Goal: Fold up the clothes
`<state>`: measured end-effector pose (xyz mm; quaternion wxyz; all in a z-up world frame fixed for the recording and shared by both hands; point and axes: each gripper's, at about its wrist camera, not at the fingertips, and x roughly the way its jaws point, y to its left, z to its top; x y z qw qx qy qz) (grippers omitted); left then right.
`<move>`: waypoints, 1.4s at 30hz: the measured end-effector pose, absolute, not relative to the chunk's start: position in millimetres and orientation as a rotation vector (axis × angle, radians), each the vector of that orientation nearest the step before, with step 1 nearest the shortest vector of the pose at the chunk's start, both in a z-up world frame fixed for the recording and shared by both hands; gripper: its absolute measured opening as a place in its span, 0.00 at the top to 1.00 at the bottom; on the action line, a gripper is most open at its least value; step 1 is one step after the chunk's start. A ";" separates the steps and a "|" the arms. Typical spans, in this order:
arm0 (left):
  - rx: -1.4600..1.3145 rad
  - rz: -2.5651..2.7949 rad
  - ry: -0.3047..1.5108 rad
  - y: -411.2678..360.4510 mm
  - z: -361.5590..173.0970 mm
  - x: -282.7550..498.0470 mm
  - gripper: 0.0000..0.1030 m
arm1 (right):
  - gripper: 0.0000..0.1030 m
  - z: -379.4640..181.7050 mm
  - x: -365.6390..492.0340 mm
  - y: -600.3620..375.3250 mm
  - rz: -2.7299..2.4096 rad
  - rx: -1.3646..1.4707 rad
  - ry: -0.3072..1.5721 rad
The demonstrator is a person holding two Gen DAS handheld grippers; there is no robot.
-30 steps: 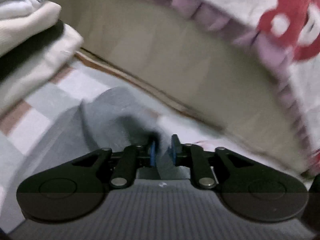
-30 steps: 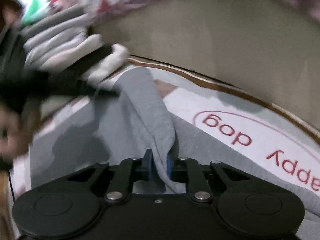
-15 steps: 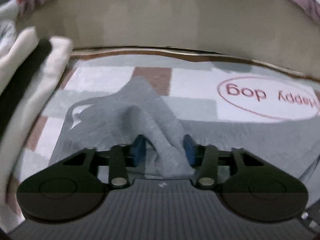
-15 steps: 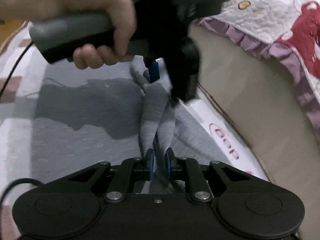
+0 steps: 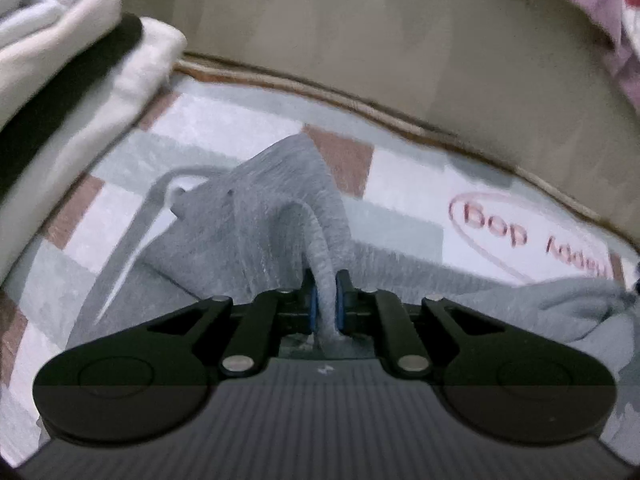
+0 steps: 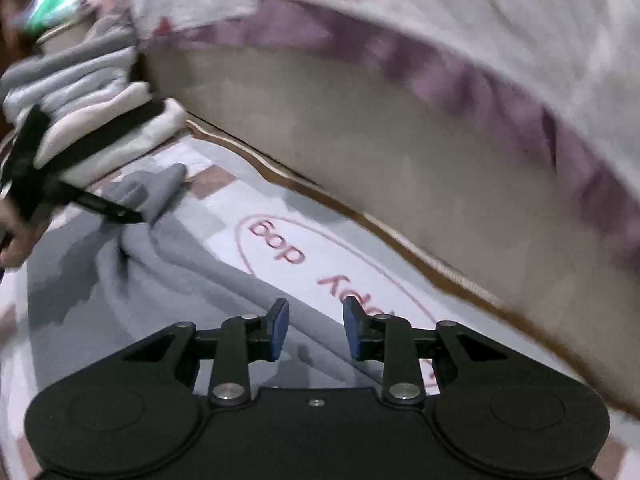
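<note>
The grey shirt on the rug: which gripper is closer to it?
Left. The left gripper has just closed its fingers on a raised fold of the grey shirt. The right gripper has just been opening and hangs above the shirt with nothing between its fingers.

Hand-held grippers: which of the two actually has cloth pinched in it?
The left hand-held gripper: its blue pads are shut on a fold of the grey garment. The right hand-held gripper has just been opening, its pads apart with nothing between them.
</note>
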<state>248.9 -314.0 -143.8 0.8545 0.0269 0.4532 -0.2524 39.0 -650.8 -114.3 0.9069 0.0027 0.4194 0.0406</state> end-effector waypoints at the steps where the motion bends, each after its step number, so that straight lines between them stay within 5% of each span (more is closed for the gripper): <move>1: 0.046 -0.539 0.886 -312.2 -136.3 244.6 0.92 | 0.68 -123.8 43.3 -648.0 0.096 -0.047 0.910; 5: 0.049 -0.569 0.724 -313.5 -121.7 234.7 0.93 | 0.72 -156.0 51.7 -617.1 0.148 -0.259 1.000; 11: -0.008 -0.586 0.679 -309.4 -121.9 236.5 0.93 | 0.62 -176.9 60.5 -606.3 0.063 -0.254 0.950; 12: -0.015 -0.588 0.661 -308.2 -121.2 236.0 0.93 | 0.68 -177.3 62.0 -608.6 0.061 -0.218 0.937; 14: -0.033 -0.591 0.629 -305.5 -119.7 235.8 0.93 | 0.99 -176.4 65.5 -614.5 0.061 -0.138 0.913; 15: -0.053 -0.591 0.624 -303.8 -119.0 237.3 0.93 | 0.99 -174.5 64.8 -613.9 0.047 -0.145 0.883; 18: -0.154 -0.493 0.638 -290.6 -117.5 247.0 0.81 | 1.00 -158.6 60.7 -623.5 -0.089 -0.122 0.749; 19: -0.193 -0.427 0.632 -282.6 -116.7 250.1 0.62 | 1.00 -156.1 64.3 -633.1 -0.138 -0.074 0.729; 21: -0.224 -0.324 0.600 -265.5 -114.1 255.6 0.40 | 1.00 -153.5 72.7 -645.2 -0.232 -0.036 0.710; 27: -0.331 -0.296 0.803 -242.2 -128.3 287.2 0.40 | 0.99 -135.1 92.1 -641.8 -0.291 -0.027 0.685; 29: -0.273 -0.278 0.905 -247.9 -138.7 293.4 0.40 | 0.95 -122.6 89.7 -629.2 -0.113 0.017 0.680; 31: -0.146 -0.268 0.967 -260.9 -146.2 294.3 0.40 | 0.76 -115.6 84.1 -607.7 0.035 0.020 0.708; 32: -0.098 -0.268 0.985 -266.9 -148.9 294.0 0.40 | 0.50 -116.4 81.5 -595.8 0.096 0.008 0.734; 33: -0.072 -0.276 0.984 -272.1 -150.2 292.5 0.38 | 0.38 -119.6 79.1 -583.5 0.150 -0.011 0.767; 37: -0.149 -0.362 1.008 -276.6 -159.4 289.8 0.23 | 0.38 -150.1 70.4 -534.7 0.215 -0.193 0.886; 38: -0.162 -0.377 1.001 -276.9 -161.2 289.4 0.25 | 0.37 -157.8 68.4 -526.2 0.212 -0.235 0.892; 40: -0.118 -0.391 0.964 -278.8 -160.3 287.6 0.94 | 0.35 -171.6 65.1 -511.6 0.199 -0.311 0.888; 41: -0.115 -0.403 0.966 -278.9 -157.4 287.6 0.93 | 0.36 -172.3 65.7 -510.3 0.203 -0.301 0.878; 42: -0.150 -0.397 0.955 -275.5 -151.8 285.4 0.93 | 0.54 -169.3 67.5 -512.5 0.214 -0.262 0.864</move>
